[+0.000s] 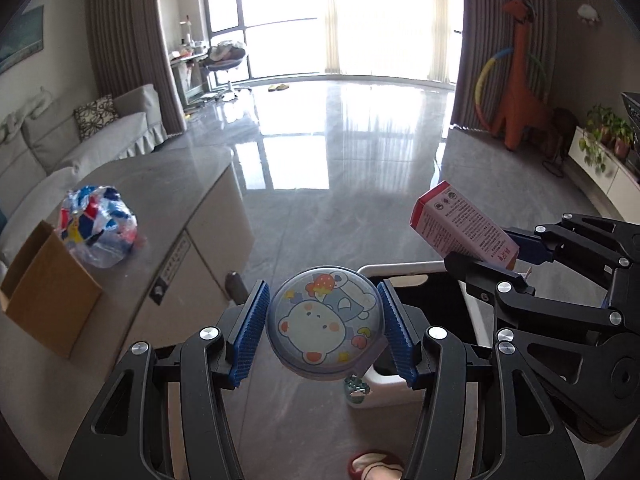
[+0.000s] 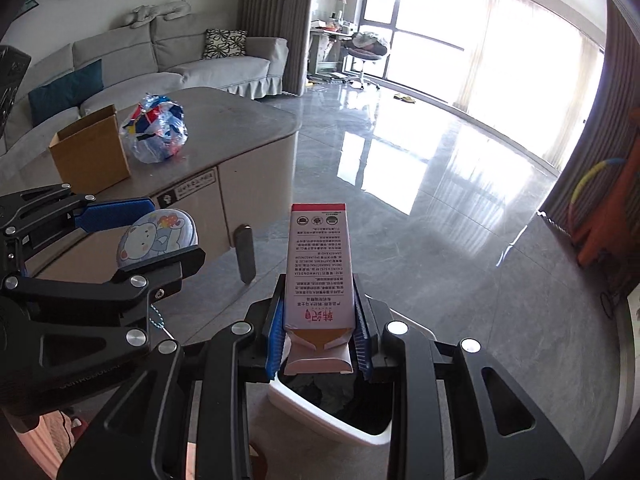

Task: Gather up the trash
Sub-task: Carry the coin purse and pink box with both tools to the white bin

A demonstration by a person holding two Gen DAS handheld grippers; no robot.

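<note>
My left gripper (image 1: 324, 328) is shut on a round tin with a cartoon bear lid (image 1: 326, 320), held above the floor beside a white trash bin (image 1: 384, 390). The tin also shows in the right wrist view (image 2: 158, 236). My right gripper (image 2: 320, 332) is shut on a white and red carton box (image 2: 318, 268), held just above the bin's black-lined opening (image 2: 340, 404). The box also shows in the left wrist view (image 1: 460, 224). A crumpled plastic bottle (image 2: 156, 134) and an open cardboard box (image 2: 90, 152) sit on the grey table (image 2: 232, 128).
The table has a cabinet front with a dark handle (image 2: 246, 254). A grey sofa (image 2: 168, 60) stands behind it. The glossy floor (image 2: 420, 184) stretches to the windows. An orange giraffe toy (image 1: 520, 80) and plants (image 1: 604, 132) stand at the right wall.
</note>
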